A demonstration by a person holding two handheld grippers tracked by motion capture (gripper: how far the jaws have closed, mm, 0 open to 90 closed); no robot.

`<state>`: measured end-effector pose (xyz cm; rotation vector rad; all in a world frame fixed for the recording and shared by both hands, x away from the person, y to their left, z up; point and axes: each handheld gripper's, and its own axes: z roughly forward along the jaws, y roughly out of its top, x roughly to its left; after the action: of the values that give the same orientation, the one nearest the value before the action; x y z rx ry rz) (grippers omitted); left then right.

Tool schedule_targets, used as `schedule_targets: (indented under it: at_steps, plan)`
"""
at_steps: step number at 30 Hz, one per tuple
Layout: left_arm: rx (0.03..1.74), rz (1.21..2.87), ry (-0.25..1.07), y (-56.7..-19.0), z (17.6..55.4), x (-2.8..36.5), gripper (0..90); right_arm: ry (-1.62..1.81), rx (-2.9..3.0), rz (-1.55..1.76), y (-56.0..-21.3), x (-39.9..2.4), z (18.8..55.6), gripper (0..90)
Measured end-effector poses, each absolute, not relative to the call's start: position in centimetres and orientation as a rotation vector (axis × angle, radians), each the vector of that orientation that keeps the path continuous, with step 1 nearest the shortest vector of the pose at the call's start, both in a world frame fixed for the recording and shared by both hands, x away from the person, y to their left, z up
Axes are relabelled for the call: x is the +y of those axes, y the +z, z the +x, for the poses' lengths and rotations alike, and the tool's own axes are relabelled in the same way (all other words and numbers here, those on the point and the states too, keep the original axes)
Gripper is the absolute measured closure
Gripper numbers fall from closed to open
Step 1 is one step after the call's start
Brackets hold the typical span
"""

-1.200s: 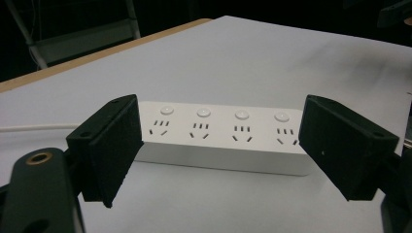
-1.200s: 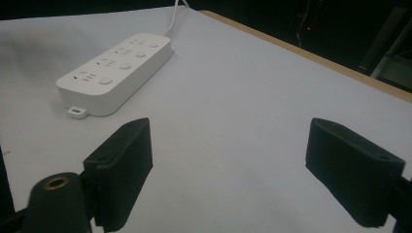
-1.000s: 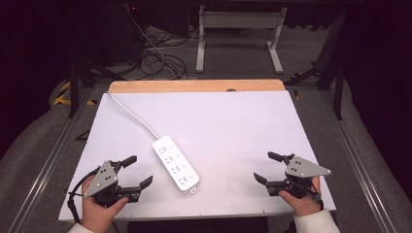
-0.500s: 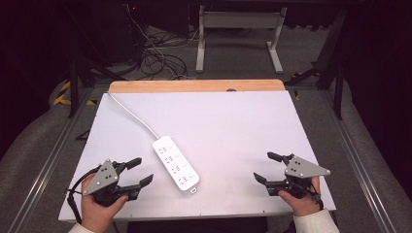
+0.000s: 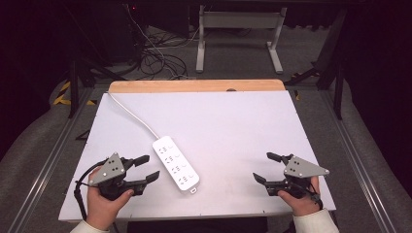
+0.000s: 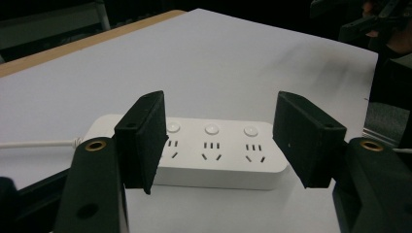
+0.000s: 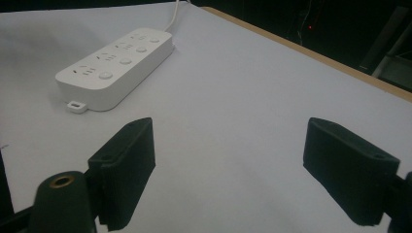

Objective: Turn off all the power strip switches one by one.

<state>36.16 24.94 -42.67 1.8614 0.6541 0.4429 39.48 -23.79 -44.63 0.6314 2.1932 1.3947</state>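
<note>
Nearby, power strip (image 5: 175,163) beside left tongs (image 5: 149,167).

Bare table (image 5: 243,126) between the grippers; only the power strip (image 5: 176,163) interrupts it.

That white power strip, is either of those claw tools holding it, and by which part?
Nothing is held. The power strip lies on the table, apart from the left gripper, whose jaws have just been closing with nothing between them. The right gripper is open too.
</note>
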Motion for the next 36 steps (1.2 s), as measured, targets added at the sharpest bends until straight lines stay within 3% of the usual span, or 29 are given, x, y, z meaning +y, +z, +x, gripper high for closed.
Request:
schedule_targets:
  at_steps: [27,36]
  plan:
    - [0.584,1.944,0.365,-41.6,39.0,19.8,41.9,1.402,2.205,0.627,-44.8,-23.7,39.5,19.8]
    - [0.592,1.972,0.275,-41.5,39.5,18.8,49.7,1.398,2.207,0.622,-44.8,-23.7,39.5,19.8]
